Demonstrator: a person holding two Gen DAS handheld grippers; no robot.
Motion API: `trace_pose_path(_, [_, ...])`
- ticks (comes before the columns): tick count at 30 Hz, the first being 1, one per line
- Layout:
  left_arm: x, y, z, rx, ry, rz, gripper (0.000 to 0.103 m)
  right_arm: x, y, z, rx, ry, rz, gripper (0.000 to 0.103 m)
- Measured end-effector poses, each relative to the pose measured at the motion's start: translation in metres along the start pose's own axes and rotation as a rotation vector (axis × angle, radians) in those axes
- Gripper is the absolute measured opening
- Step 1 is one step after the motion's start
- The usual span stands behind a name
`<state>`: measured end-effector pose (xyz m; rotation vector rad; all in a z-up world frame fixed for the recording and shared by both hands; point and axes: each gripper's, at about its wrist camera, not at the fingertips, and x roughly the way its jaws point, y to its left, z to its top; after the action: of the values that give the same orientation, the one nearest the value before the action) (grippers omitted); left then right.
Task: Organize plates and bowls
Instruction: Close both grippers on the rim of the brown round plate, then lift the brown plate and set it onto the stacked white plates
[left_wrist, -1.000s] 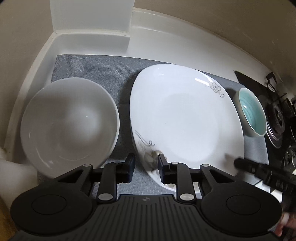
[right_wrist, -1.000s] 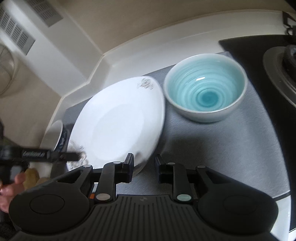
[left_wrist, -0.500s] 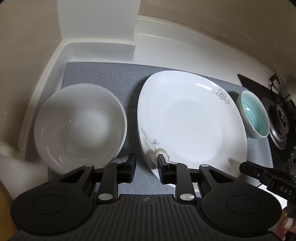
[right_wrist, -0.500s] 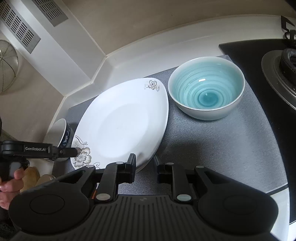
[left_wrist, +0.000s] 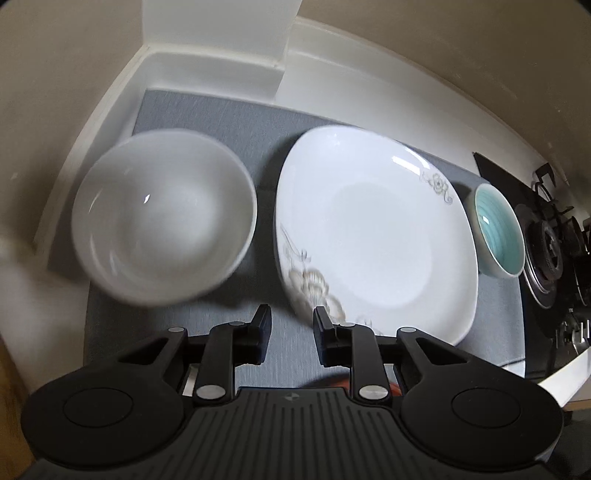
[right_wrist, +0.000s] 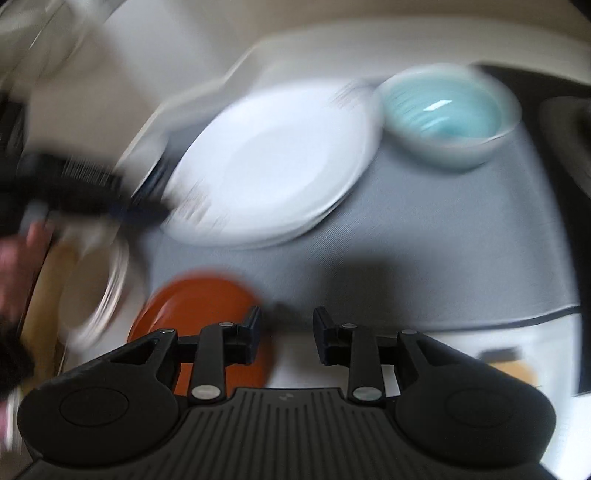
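Both grippers hang empty above the grey mat (left_wrist: 207, 122), so the step in hand looks like choosing the next dish rather than carrying one. The left gripper (left_wrist: 291, 325) has its jaws nearly together with only mat showing in the gap; nothing is held. The right gripper (right_wrist: 286, 326) has just been opening its jaws, and nothing lies between them; its view is heavily motion-blurred. Nearest to it, at the mat's front edge, sits an orange dish (right_wrist: 199, 306), partly hidden behind the left finger. Further off lie the white plate (left_wrist: 373, 236) with floral trim, the white bowl (left_wrist: 162, 218) to its left, slightly apart, and the teal bowl (left_wrist: 498, 229) just beside the plate's far right edge, near the stove burner (left_wrist: 546, 251). Judged next: open over a rim, descend squarely, then grip.
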<state>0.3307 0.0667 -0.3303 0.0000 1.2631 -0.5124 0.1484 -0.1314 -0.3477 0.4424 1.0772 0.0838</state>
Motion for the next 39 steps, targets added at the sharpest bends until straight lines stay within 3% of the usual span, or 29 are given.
trace_pose_path(2, [-0.005,-0.002,-0.006,-0.006,0.012,0.000,0.027,0.008,0.009,-0.005,-0.085,0.052,-0.003,0.026])
trace_pose_path(3, [-0.008,-0.004,-0.009,-0.002,0.010,0.000,0.027,0.011,0.010,-0.006,-0.105,0.067,-0.014,0.012])
trace_pose_path(4, [-0.011,-0.007,-0.012,0.004,0.006,-0.003,0.027,0.013,0.010,-0.007,-0.121,0.084,-0.015,0.009])
trace_pose_path(6, [-0.018,-0.012,-0.017,0.014,0.003,-0.009,0.028,0.011,0.005,-0.004,-0.125,0.078,-0.027,0.007])
trace_pose_path(9, [-0.023,-0.027,-0.030,0.079,0.007,0.011,0.031,0.000,-0.015,0.007,-0.093,0.032,-0.113,0.005])
trace_pose_path(12, [-0.022,-0.043,-0.048,0.172,0.029,0.029,0.032,-0.018,-0.039,0.015,-0.020,-0.010,-0.114,0.005])
trace_pose_path(15, [-0.011,-0.056,-0.060,0.212,0.071,0.007,0.040,-0.030,-0.047,0.014,-0.015,-0.014,-0.102,0.009])
trace_pose_path(20, [0.018,-0.068,-0.060,0.227,0.117,-0.022,0.043,-0.031,-0.039,-0.003,-0.032,0.006,-0.113,0.023])
trace_pose_path(22, [0.034,-0.068,-0.059,0.207,0.160,0.002,0.044,-0.023,-0.036,-0.008,-0.030,0.010,-0.130,0.036])
trace_pose_path(23, [0.043,-0.064,-0.058,0.182,0.194,-0.005,0.044,-0.020,-0.035,-0.011,-0.020,0.014,-0.137,0.037])
trace_pose_path(24, [0.041,-0.060,-0.058,0.166,0.162,-0.036,0.046,-0.017,-0.036,-0.013,-0.003,0.020,-0.132,0.037])
trace_pose_path(26, [0.049,-0.058,-0.058,0.175,0.190,-0.045,0.041,-0.015,-0.036,-0.015,0.011,0.005,-0.106,0.039])
trace_pose_path(27, [0.050,-0.058,-0.058,0.180,0.178,-0.040,0.024,-0.015,-0.034,-0.017,0.003,-0.003,-0.109,0.038])
trace_pose_path(29, [0.056,-0.057,-0.060,0.180,0.185,-0.017,0.015,-0.014,-0.031,-0.017,-0.023,-0.006,-0.140,0.022])
trace_pose_path(30, [0.056,-0.057,-0.060,0.178,0.192,-0.012,0.015,-0.013,-0.030,-0.018,-0.038,-0.004,-0.162,0.012])
trace_pose_path(34, [0.053,-0.058,-0.062,0.169,0.245,0.007,0.015,-0.018,-0.030,-0.019,-0.036,0.014,-0.141,0.011])
trace_pose_path(39, [0.023,-0.074,-0.067,0.235,0.191,0.020,0.015,-0.045,-0.017,-0.021,-0.046,0.005,-0.131,0.012])
